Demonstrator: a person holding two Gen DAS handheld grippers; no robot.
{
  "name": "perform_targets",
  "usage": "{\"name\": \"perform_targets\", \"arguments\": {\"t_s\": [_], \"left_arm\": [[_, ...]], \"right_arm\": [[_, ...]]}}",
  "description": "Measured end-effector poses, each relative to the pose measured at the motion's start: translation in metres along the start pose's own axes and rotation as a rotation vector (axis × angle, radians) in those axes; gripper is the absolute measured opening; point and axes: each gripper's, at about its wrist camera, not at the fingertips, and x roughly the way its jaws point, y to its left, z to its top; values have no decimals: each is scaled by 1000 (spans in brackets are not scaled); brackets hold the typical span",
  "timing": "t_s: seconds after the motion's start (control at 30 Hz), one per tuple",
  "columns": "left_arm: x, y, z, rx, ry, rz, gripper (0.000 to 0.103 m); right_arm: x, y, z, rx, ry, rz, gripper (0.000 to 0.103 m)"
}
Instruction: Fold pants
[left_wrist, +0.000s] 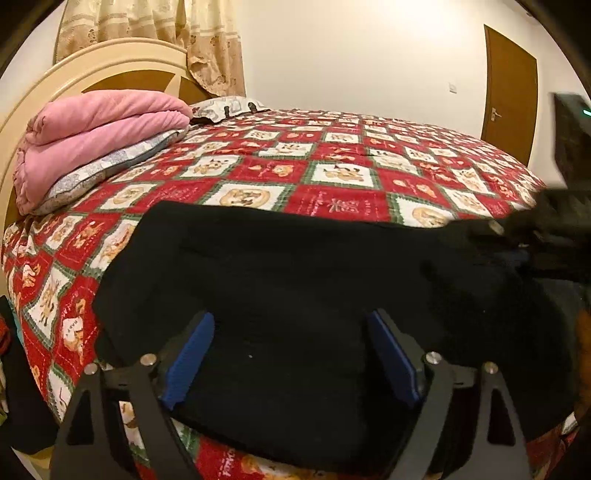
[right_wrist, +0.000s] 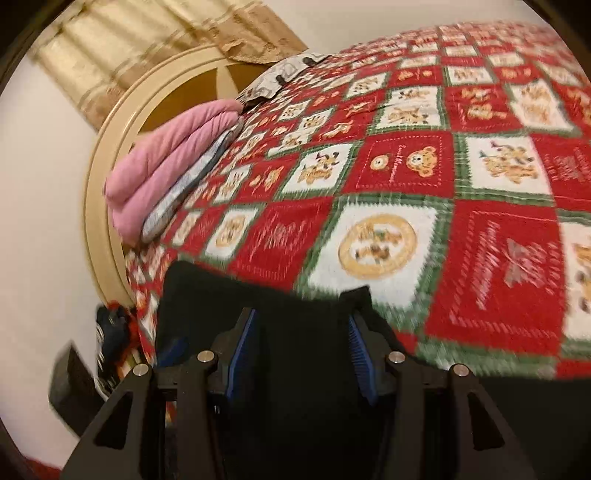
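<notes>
The black pants (left_wrist: 314, 295) lie spread on the red, white and green patchwork bedspread (left_wrist: 332, 177) near the bed's front edge. My left gripper (left_wrist: 290, 325) is open, its blue pads wide apart just above the pants' near part. My right gripper (right_wrist: 301, 325) is also open over the pants (right_wrist: 295, 369), with black cloth lying between its pads; this view is blurred by motion. The right gripper's body (left_wrist: 561, 229) shows in the left wrist view at the pants' right end.
A folded pink quilt (left_wrist: 92, 133) lies on a grey pillow (left_wrist: 110, 166) at the head of the bed, by the cream headboard (left_wrist: 110, 62). A brown door (left_wrist: 509, 96) is at the far right. Dark items (right_wrist: 110, 339) sit beside the bed's left edge.
</notes>
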Motion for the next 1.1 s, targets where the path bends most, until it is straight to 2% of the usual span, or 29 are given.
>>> {"name": "perform_targets", "arguments": {"t_s": [0.07,0.17,0.23,0.3,0.33,0.37,0.43,0.53,0.57,0.63,0.7,0.77,0.87,0.97,1.0,1.03,1.07,1.1], "left_arm": [[0,-1,-1,7,-10,5,90],[1,0,0,10,-1,5,92],[1,2,2,7,14,-5,93],[2,3,3,4,22,-6,94],[2,3,3,2,23,-3,95],[3,3,3,-4,25,4,96],[3,4,3,-15,29,11,97],[4,4,3,-23,32,16,99],[4,5,3,-24,34,19,99],[5,4,4,-30,39,27,100],[5,4,4,-35,45,38,101],[5,3,4,-37,50,52,103],[6,4,6,-48,65,63,103],[6,4,6,-47,75,65,103],[6,4,6,-48,76,66,103],[6,4,6,-50,77,67,103],[6,4,6,-52,77,69,103],[6,4,6,-52,77,71,103]], "right_arm": [[8,-1,13,4,-32,-25,51],[3,-9,30,27,-81,-130,51],[-21,-23,35,98,-99,-78,51],[-49,-32,35,103,-131,-103,51],[-70,-38,34,86,-159,-179,51],[-99,-51,34,72,-206,-304,51],[-147,-85,33,121,-281,-485,51],[-211,-157,28,331,-352,-706,51],[-234,-188,25,423,-372,-763,51],[-264,-237,20,524,-372,-858,51],[-275,-265,17,575,-356,-892,51],[-273,-289,20,605,-317,-866,51],[-256,-293,35,528,-254,-944,52],[-248,-294,41,518,-215,-985,50],[-250,-294,41,529,-214,-992,45],[-253,-294,37,535,-211,-1004,29],[-258,-295,35,549,-217,-998,17],[-262,-295,31,559,-223,-983,11]]}}
